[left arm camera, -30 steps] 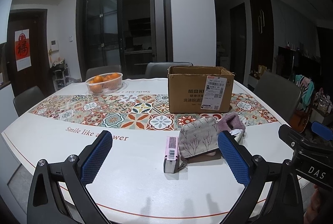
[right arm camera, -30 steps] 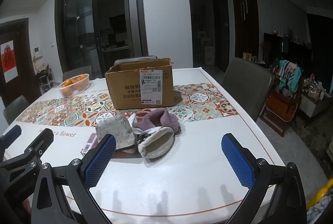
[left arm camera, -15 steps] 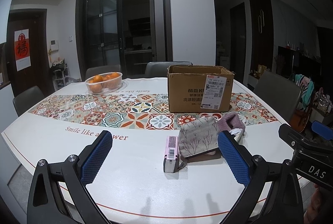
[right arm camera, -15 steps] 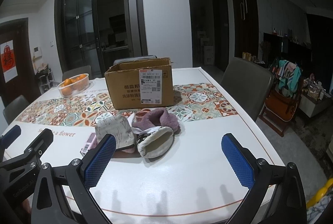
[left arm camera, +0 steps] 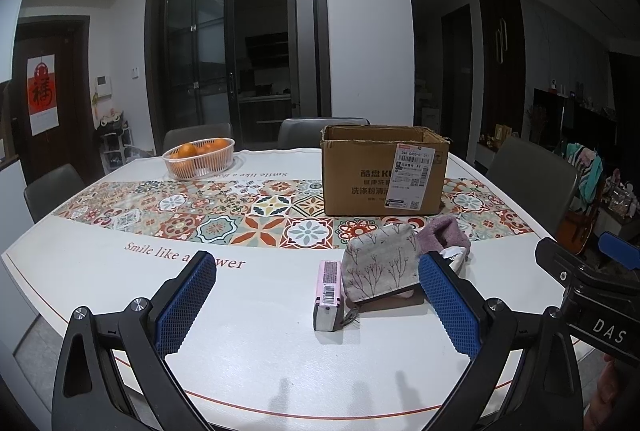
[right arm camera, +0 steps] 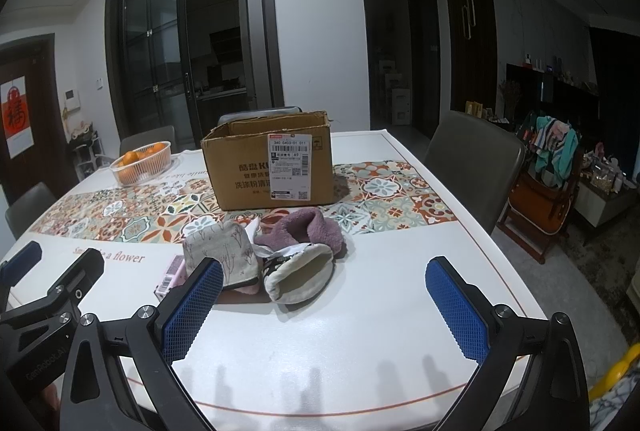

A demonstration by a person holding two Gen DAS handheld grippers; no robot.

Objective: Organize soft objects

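A cluster of soft items lies on the white part of the desk [right arm camera: 360, 351], just in front of the patterned tile strip: a grey fabric pouch [left arm camera: 380, 263] printed with a branch motif, a purple fleece slipper [right arm camera: 308, 231] behind and to its right, and a cream-lined slipper [right arm camera: 300, 275] with its opening turned toward the right wrist camera. The pouch and both slippers touch one another; the pouch rests partly on a flat dark brown piece [left arm camera: 394, 301] whose nature cannot be told. A small pink box [left arm camera: 329, 291] with a barcode label lies just beside the pouch on its left, one end toward the left wrist camera. Behind the cluster, on the tile strip, stands an open cardboard box [right arm camera: 272, 167] carrying a white shipping label; its contents are hidden. Further back to the left sits a white basket [left arm camera: 199, 162] of oranges. Chairs surround the desk. The left hand-held gripper [left arm camera: 316, 305] is spread wide above the near desk edge, holding nothing, its right pad overlapping the pouch's right edge in view; contact cannot be told. The right hand-held gripper [right arm camera: 326, 305] is likewise spread wide and empty, with the slippers seen between its blue pads [right arm camera: 456, 311].
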